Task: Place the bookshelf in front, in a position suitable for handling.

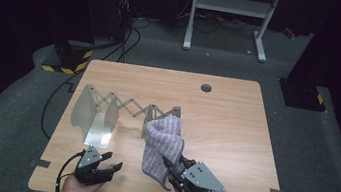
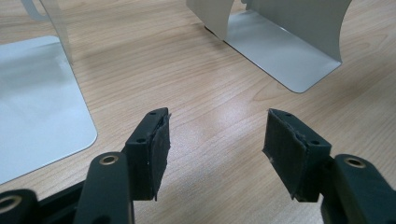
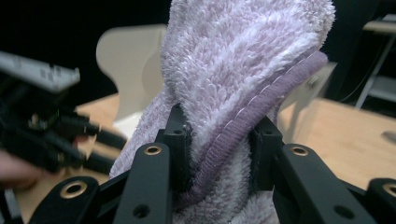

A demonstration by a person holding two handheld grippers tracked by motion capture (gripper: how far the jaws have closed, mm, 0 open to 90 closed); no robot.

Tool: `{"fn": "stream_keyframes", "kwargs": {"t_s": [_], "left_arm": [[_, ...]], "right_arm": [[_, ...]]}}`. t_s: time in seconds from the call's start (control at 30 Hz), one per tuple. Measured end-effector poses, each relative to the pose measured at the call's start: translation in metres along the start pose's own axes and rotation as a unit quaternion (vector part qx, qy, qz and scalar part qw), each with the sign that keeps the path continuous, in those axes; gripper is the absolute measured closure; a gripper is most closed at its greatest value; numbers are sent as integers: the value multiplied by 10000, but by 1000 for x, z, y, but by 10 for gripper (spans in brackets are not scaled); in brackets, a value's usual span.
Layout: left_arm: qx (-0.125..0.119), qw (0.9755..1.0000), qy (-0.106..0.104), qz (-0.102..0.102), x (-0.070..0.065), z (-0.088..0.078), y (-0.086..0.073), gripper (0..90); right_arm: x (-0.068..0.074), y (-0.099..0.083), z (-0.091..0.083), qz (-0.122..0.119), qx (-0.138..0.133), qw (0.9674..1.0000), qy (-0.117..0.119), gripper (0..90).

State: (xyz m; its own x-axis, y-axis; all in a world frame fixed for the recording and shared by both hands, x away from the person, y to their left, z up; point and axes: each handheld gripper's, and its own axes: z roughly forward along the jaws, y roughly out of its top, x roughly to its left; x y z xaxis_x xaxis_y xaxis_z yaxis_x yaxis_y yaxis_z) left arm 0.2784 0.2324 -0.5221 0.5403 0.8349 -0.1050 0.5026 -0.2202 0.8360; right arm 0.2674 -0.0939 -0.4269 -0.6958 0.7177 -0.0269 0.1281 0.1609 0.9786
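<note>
A fluffy lilac towel (image 1: 164, 145) with a darker purple hem hangs lifted above the wooden table (image 1: 234, 130), bunched and upright. My right gripper (image 1: 174, 163) is shut on its lower part; in the right gripper view the towel (image 3: 243, 70) is pinched between both pads of the gripper (image 3: 219, 140). The left gripper (image 1: 113, 161) rests low over the table's front left, open with nothing between its fingers (image 2: 154, 144). Just behind the towel stands a silver folding rack (image 1: 127, 105) with scissor links and upright plates; two of its plates (image 2: 285, 51) lie ahead of the left gripper (image 2: 217, 140).
A round grey cable hole (image 1: 206, 87) sits near the table's far edge. Beyond the table stands a white metal frame (image 1: 231, 6), with cables (image 1: 115, 43) on the dark floor at the left. Tape marks (image 1: 41, 162) flank the front corners.
</note>
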Motion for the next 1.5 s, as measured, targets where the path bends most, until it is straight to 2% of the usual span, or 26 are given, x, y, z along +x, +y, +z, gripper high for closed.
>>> {"fn": "stream_keyframes", "kwargs": {"t_s": [0.17, 0.33, 0.5, 0.6, 0.73, 0.9, 1.0, 1.13, 1.27, 1.37, 1.5], "left_arm": [[17, 10000, 48, 38, 1, 0, 0, 413], [-12, 10000, 92, 14, 3, -1, 1, 416], [-56, 9999, 153, -6, 7, -3, 3, 416], [-58, 9998, 193, 18, 8, -4, 3, 416], [-55, 9995, 302, 43, 12, -5, 4, 417], [-94, 9985, 520, -140, 30, -11, 3, 430], [-136, 9977, 621, -247, 40, -16, 2, 442], [-219, 9964, 752, -334, 48, -17, 6, 446], [-346, 9957, 783, -348, 49, -11, 24, 443], [-358, 9946, 954, -177, 48, 1, 42, 440], [-352, 9905, 1321, -170, 53, 19, 63, 495]], "right_arm": [[-17, 18, -23, 71, -377, 9989, -253, 667], [-39, 27, -46, 164, -638, 9957, -647, 665], [-62, 21, -58, 303, -609, 9919, -1071, 664], [-75, 10, -57, 408, -416, 9909, -1214, 662], [-86, -12, -45, 493, 47, 9903, -1300, 659], [-97, -48, -24, 624, 778, 9871, -1256, 655], [-101, -59, -18, 725, 1015, 9850, -1197, 652], [-103, -66, -14, 789, 1174, 9827, -1198, 647], [-102, -70, -11, 792, 1277, 9815, -1185, 646], [-101, -73, -9, 775, 1362, 9807, -1165, 645], [-100, -76, -7, 769, 1438, 9800, -1145, 643]]}}
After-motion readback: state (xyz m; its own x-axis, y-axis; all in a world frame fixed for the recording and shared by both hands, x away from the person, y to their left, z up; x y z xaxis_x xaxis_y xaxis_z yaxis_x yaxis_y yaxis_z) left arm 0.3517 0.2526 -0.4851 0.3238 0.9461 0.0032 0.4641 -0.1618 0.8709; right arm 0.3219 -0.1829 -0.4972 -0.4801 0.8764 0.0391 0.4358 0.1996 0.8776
